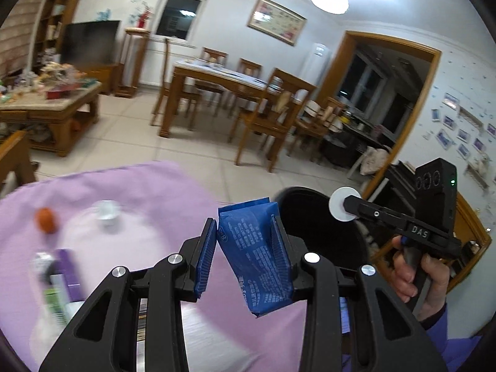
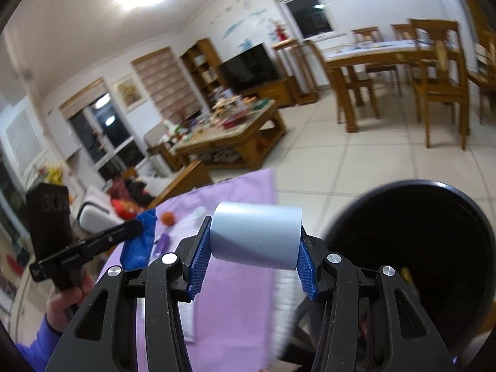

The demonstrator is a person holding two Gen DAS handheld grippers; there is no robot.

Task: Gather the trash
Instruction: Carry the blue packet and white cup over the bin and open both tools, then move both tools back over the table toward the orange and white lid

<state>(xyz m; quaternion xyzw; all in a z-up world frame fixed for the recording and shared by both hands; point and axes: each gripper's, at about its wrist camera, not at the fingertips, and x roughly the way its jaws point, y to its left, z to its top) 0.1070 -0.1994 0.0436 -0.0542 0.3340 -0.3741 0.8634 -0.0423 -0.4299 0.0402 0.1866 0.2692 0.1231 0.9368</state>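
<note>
My left gripper (image 1: 245, 232) is shut on a blue snack wrapper (image 1: 257, 257) and holds it above the purple cloth (image 1: 155, 192), just left of the black trash bin (image 1: 325, 235). My right gripper (image 2: 254, 238) is shut on a pale blue-grey cylinder (image 2: 257, 235), held sideways between the pads, left of the bin (image 2: 418, 248). In the left wrist view the right gripper (image 1: 344, 207) shows over the bin with the cylinder's round end. In the right wrist view the left gripper (image 2: 136, 226) shows at left with the wrapper (image 2: 139, 245).
On the cloth lie an orange ball (image 1: 46, 220), a small white cup (image 1: 107, 212) and a purple-and-green carton (image 1: 59, 282). Behind stand a cluttered coffee table (image 1: 52, 102), a dining table (image 1: 229, 77) with chairs, and tiled floor.
</note>
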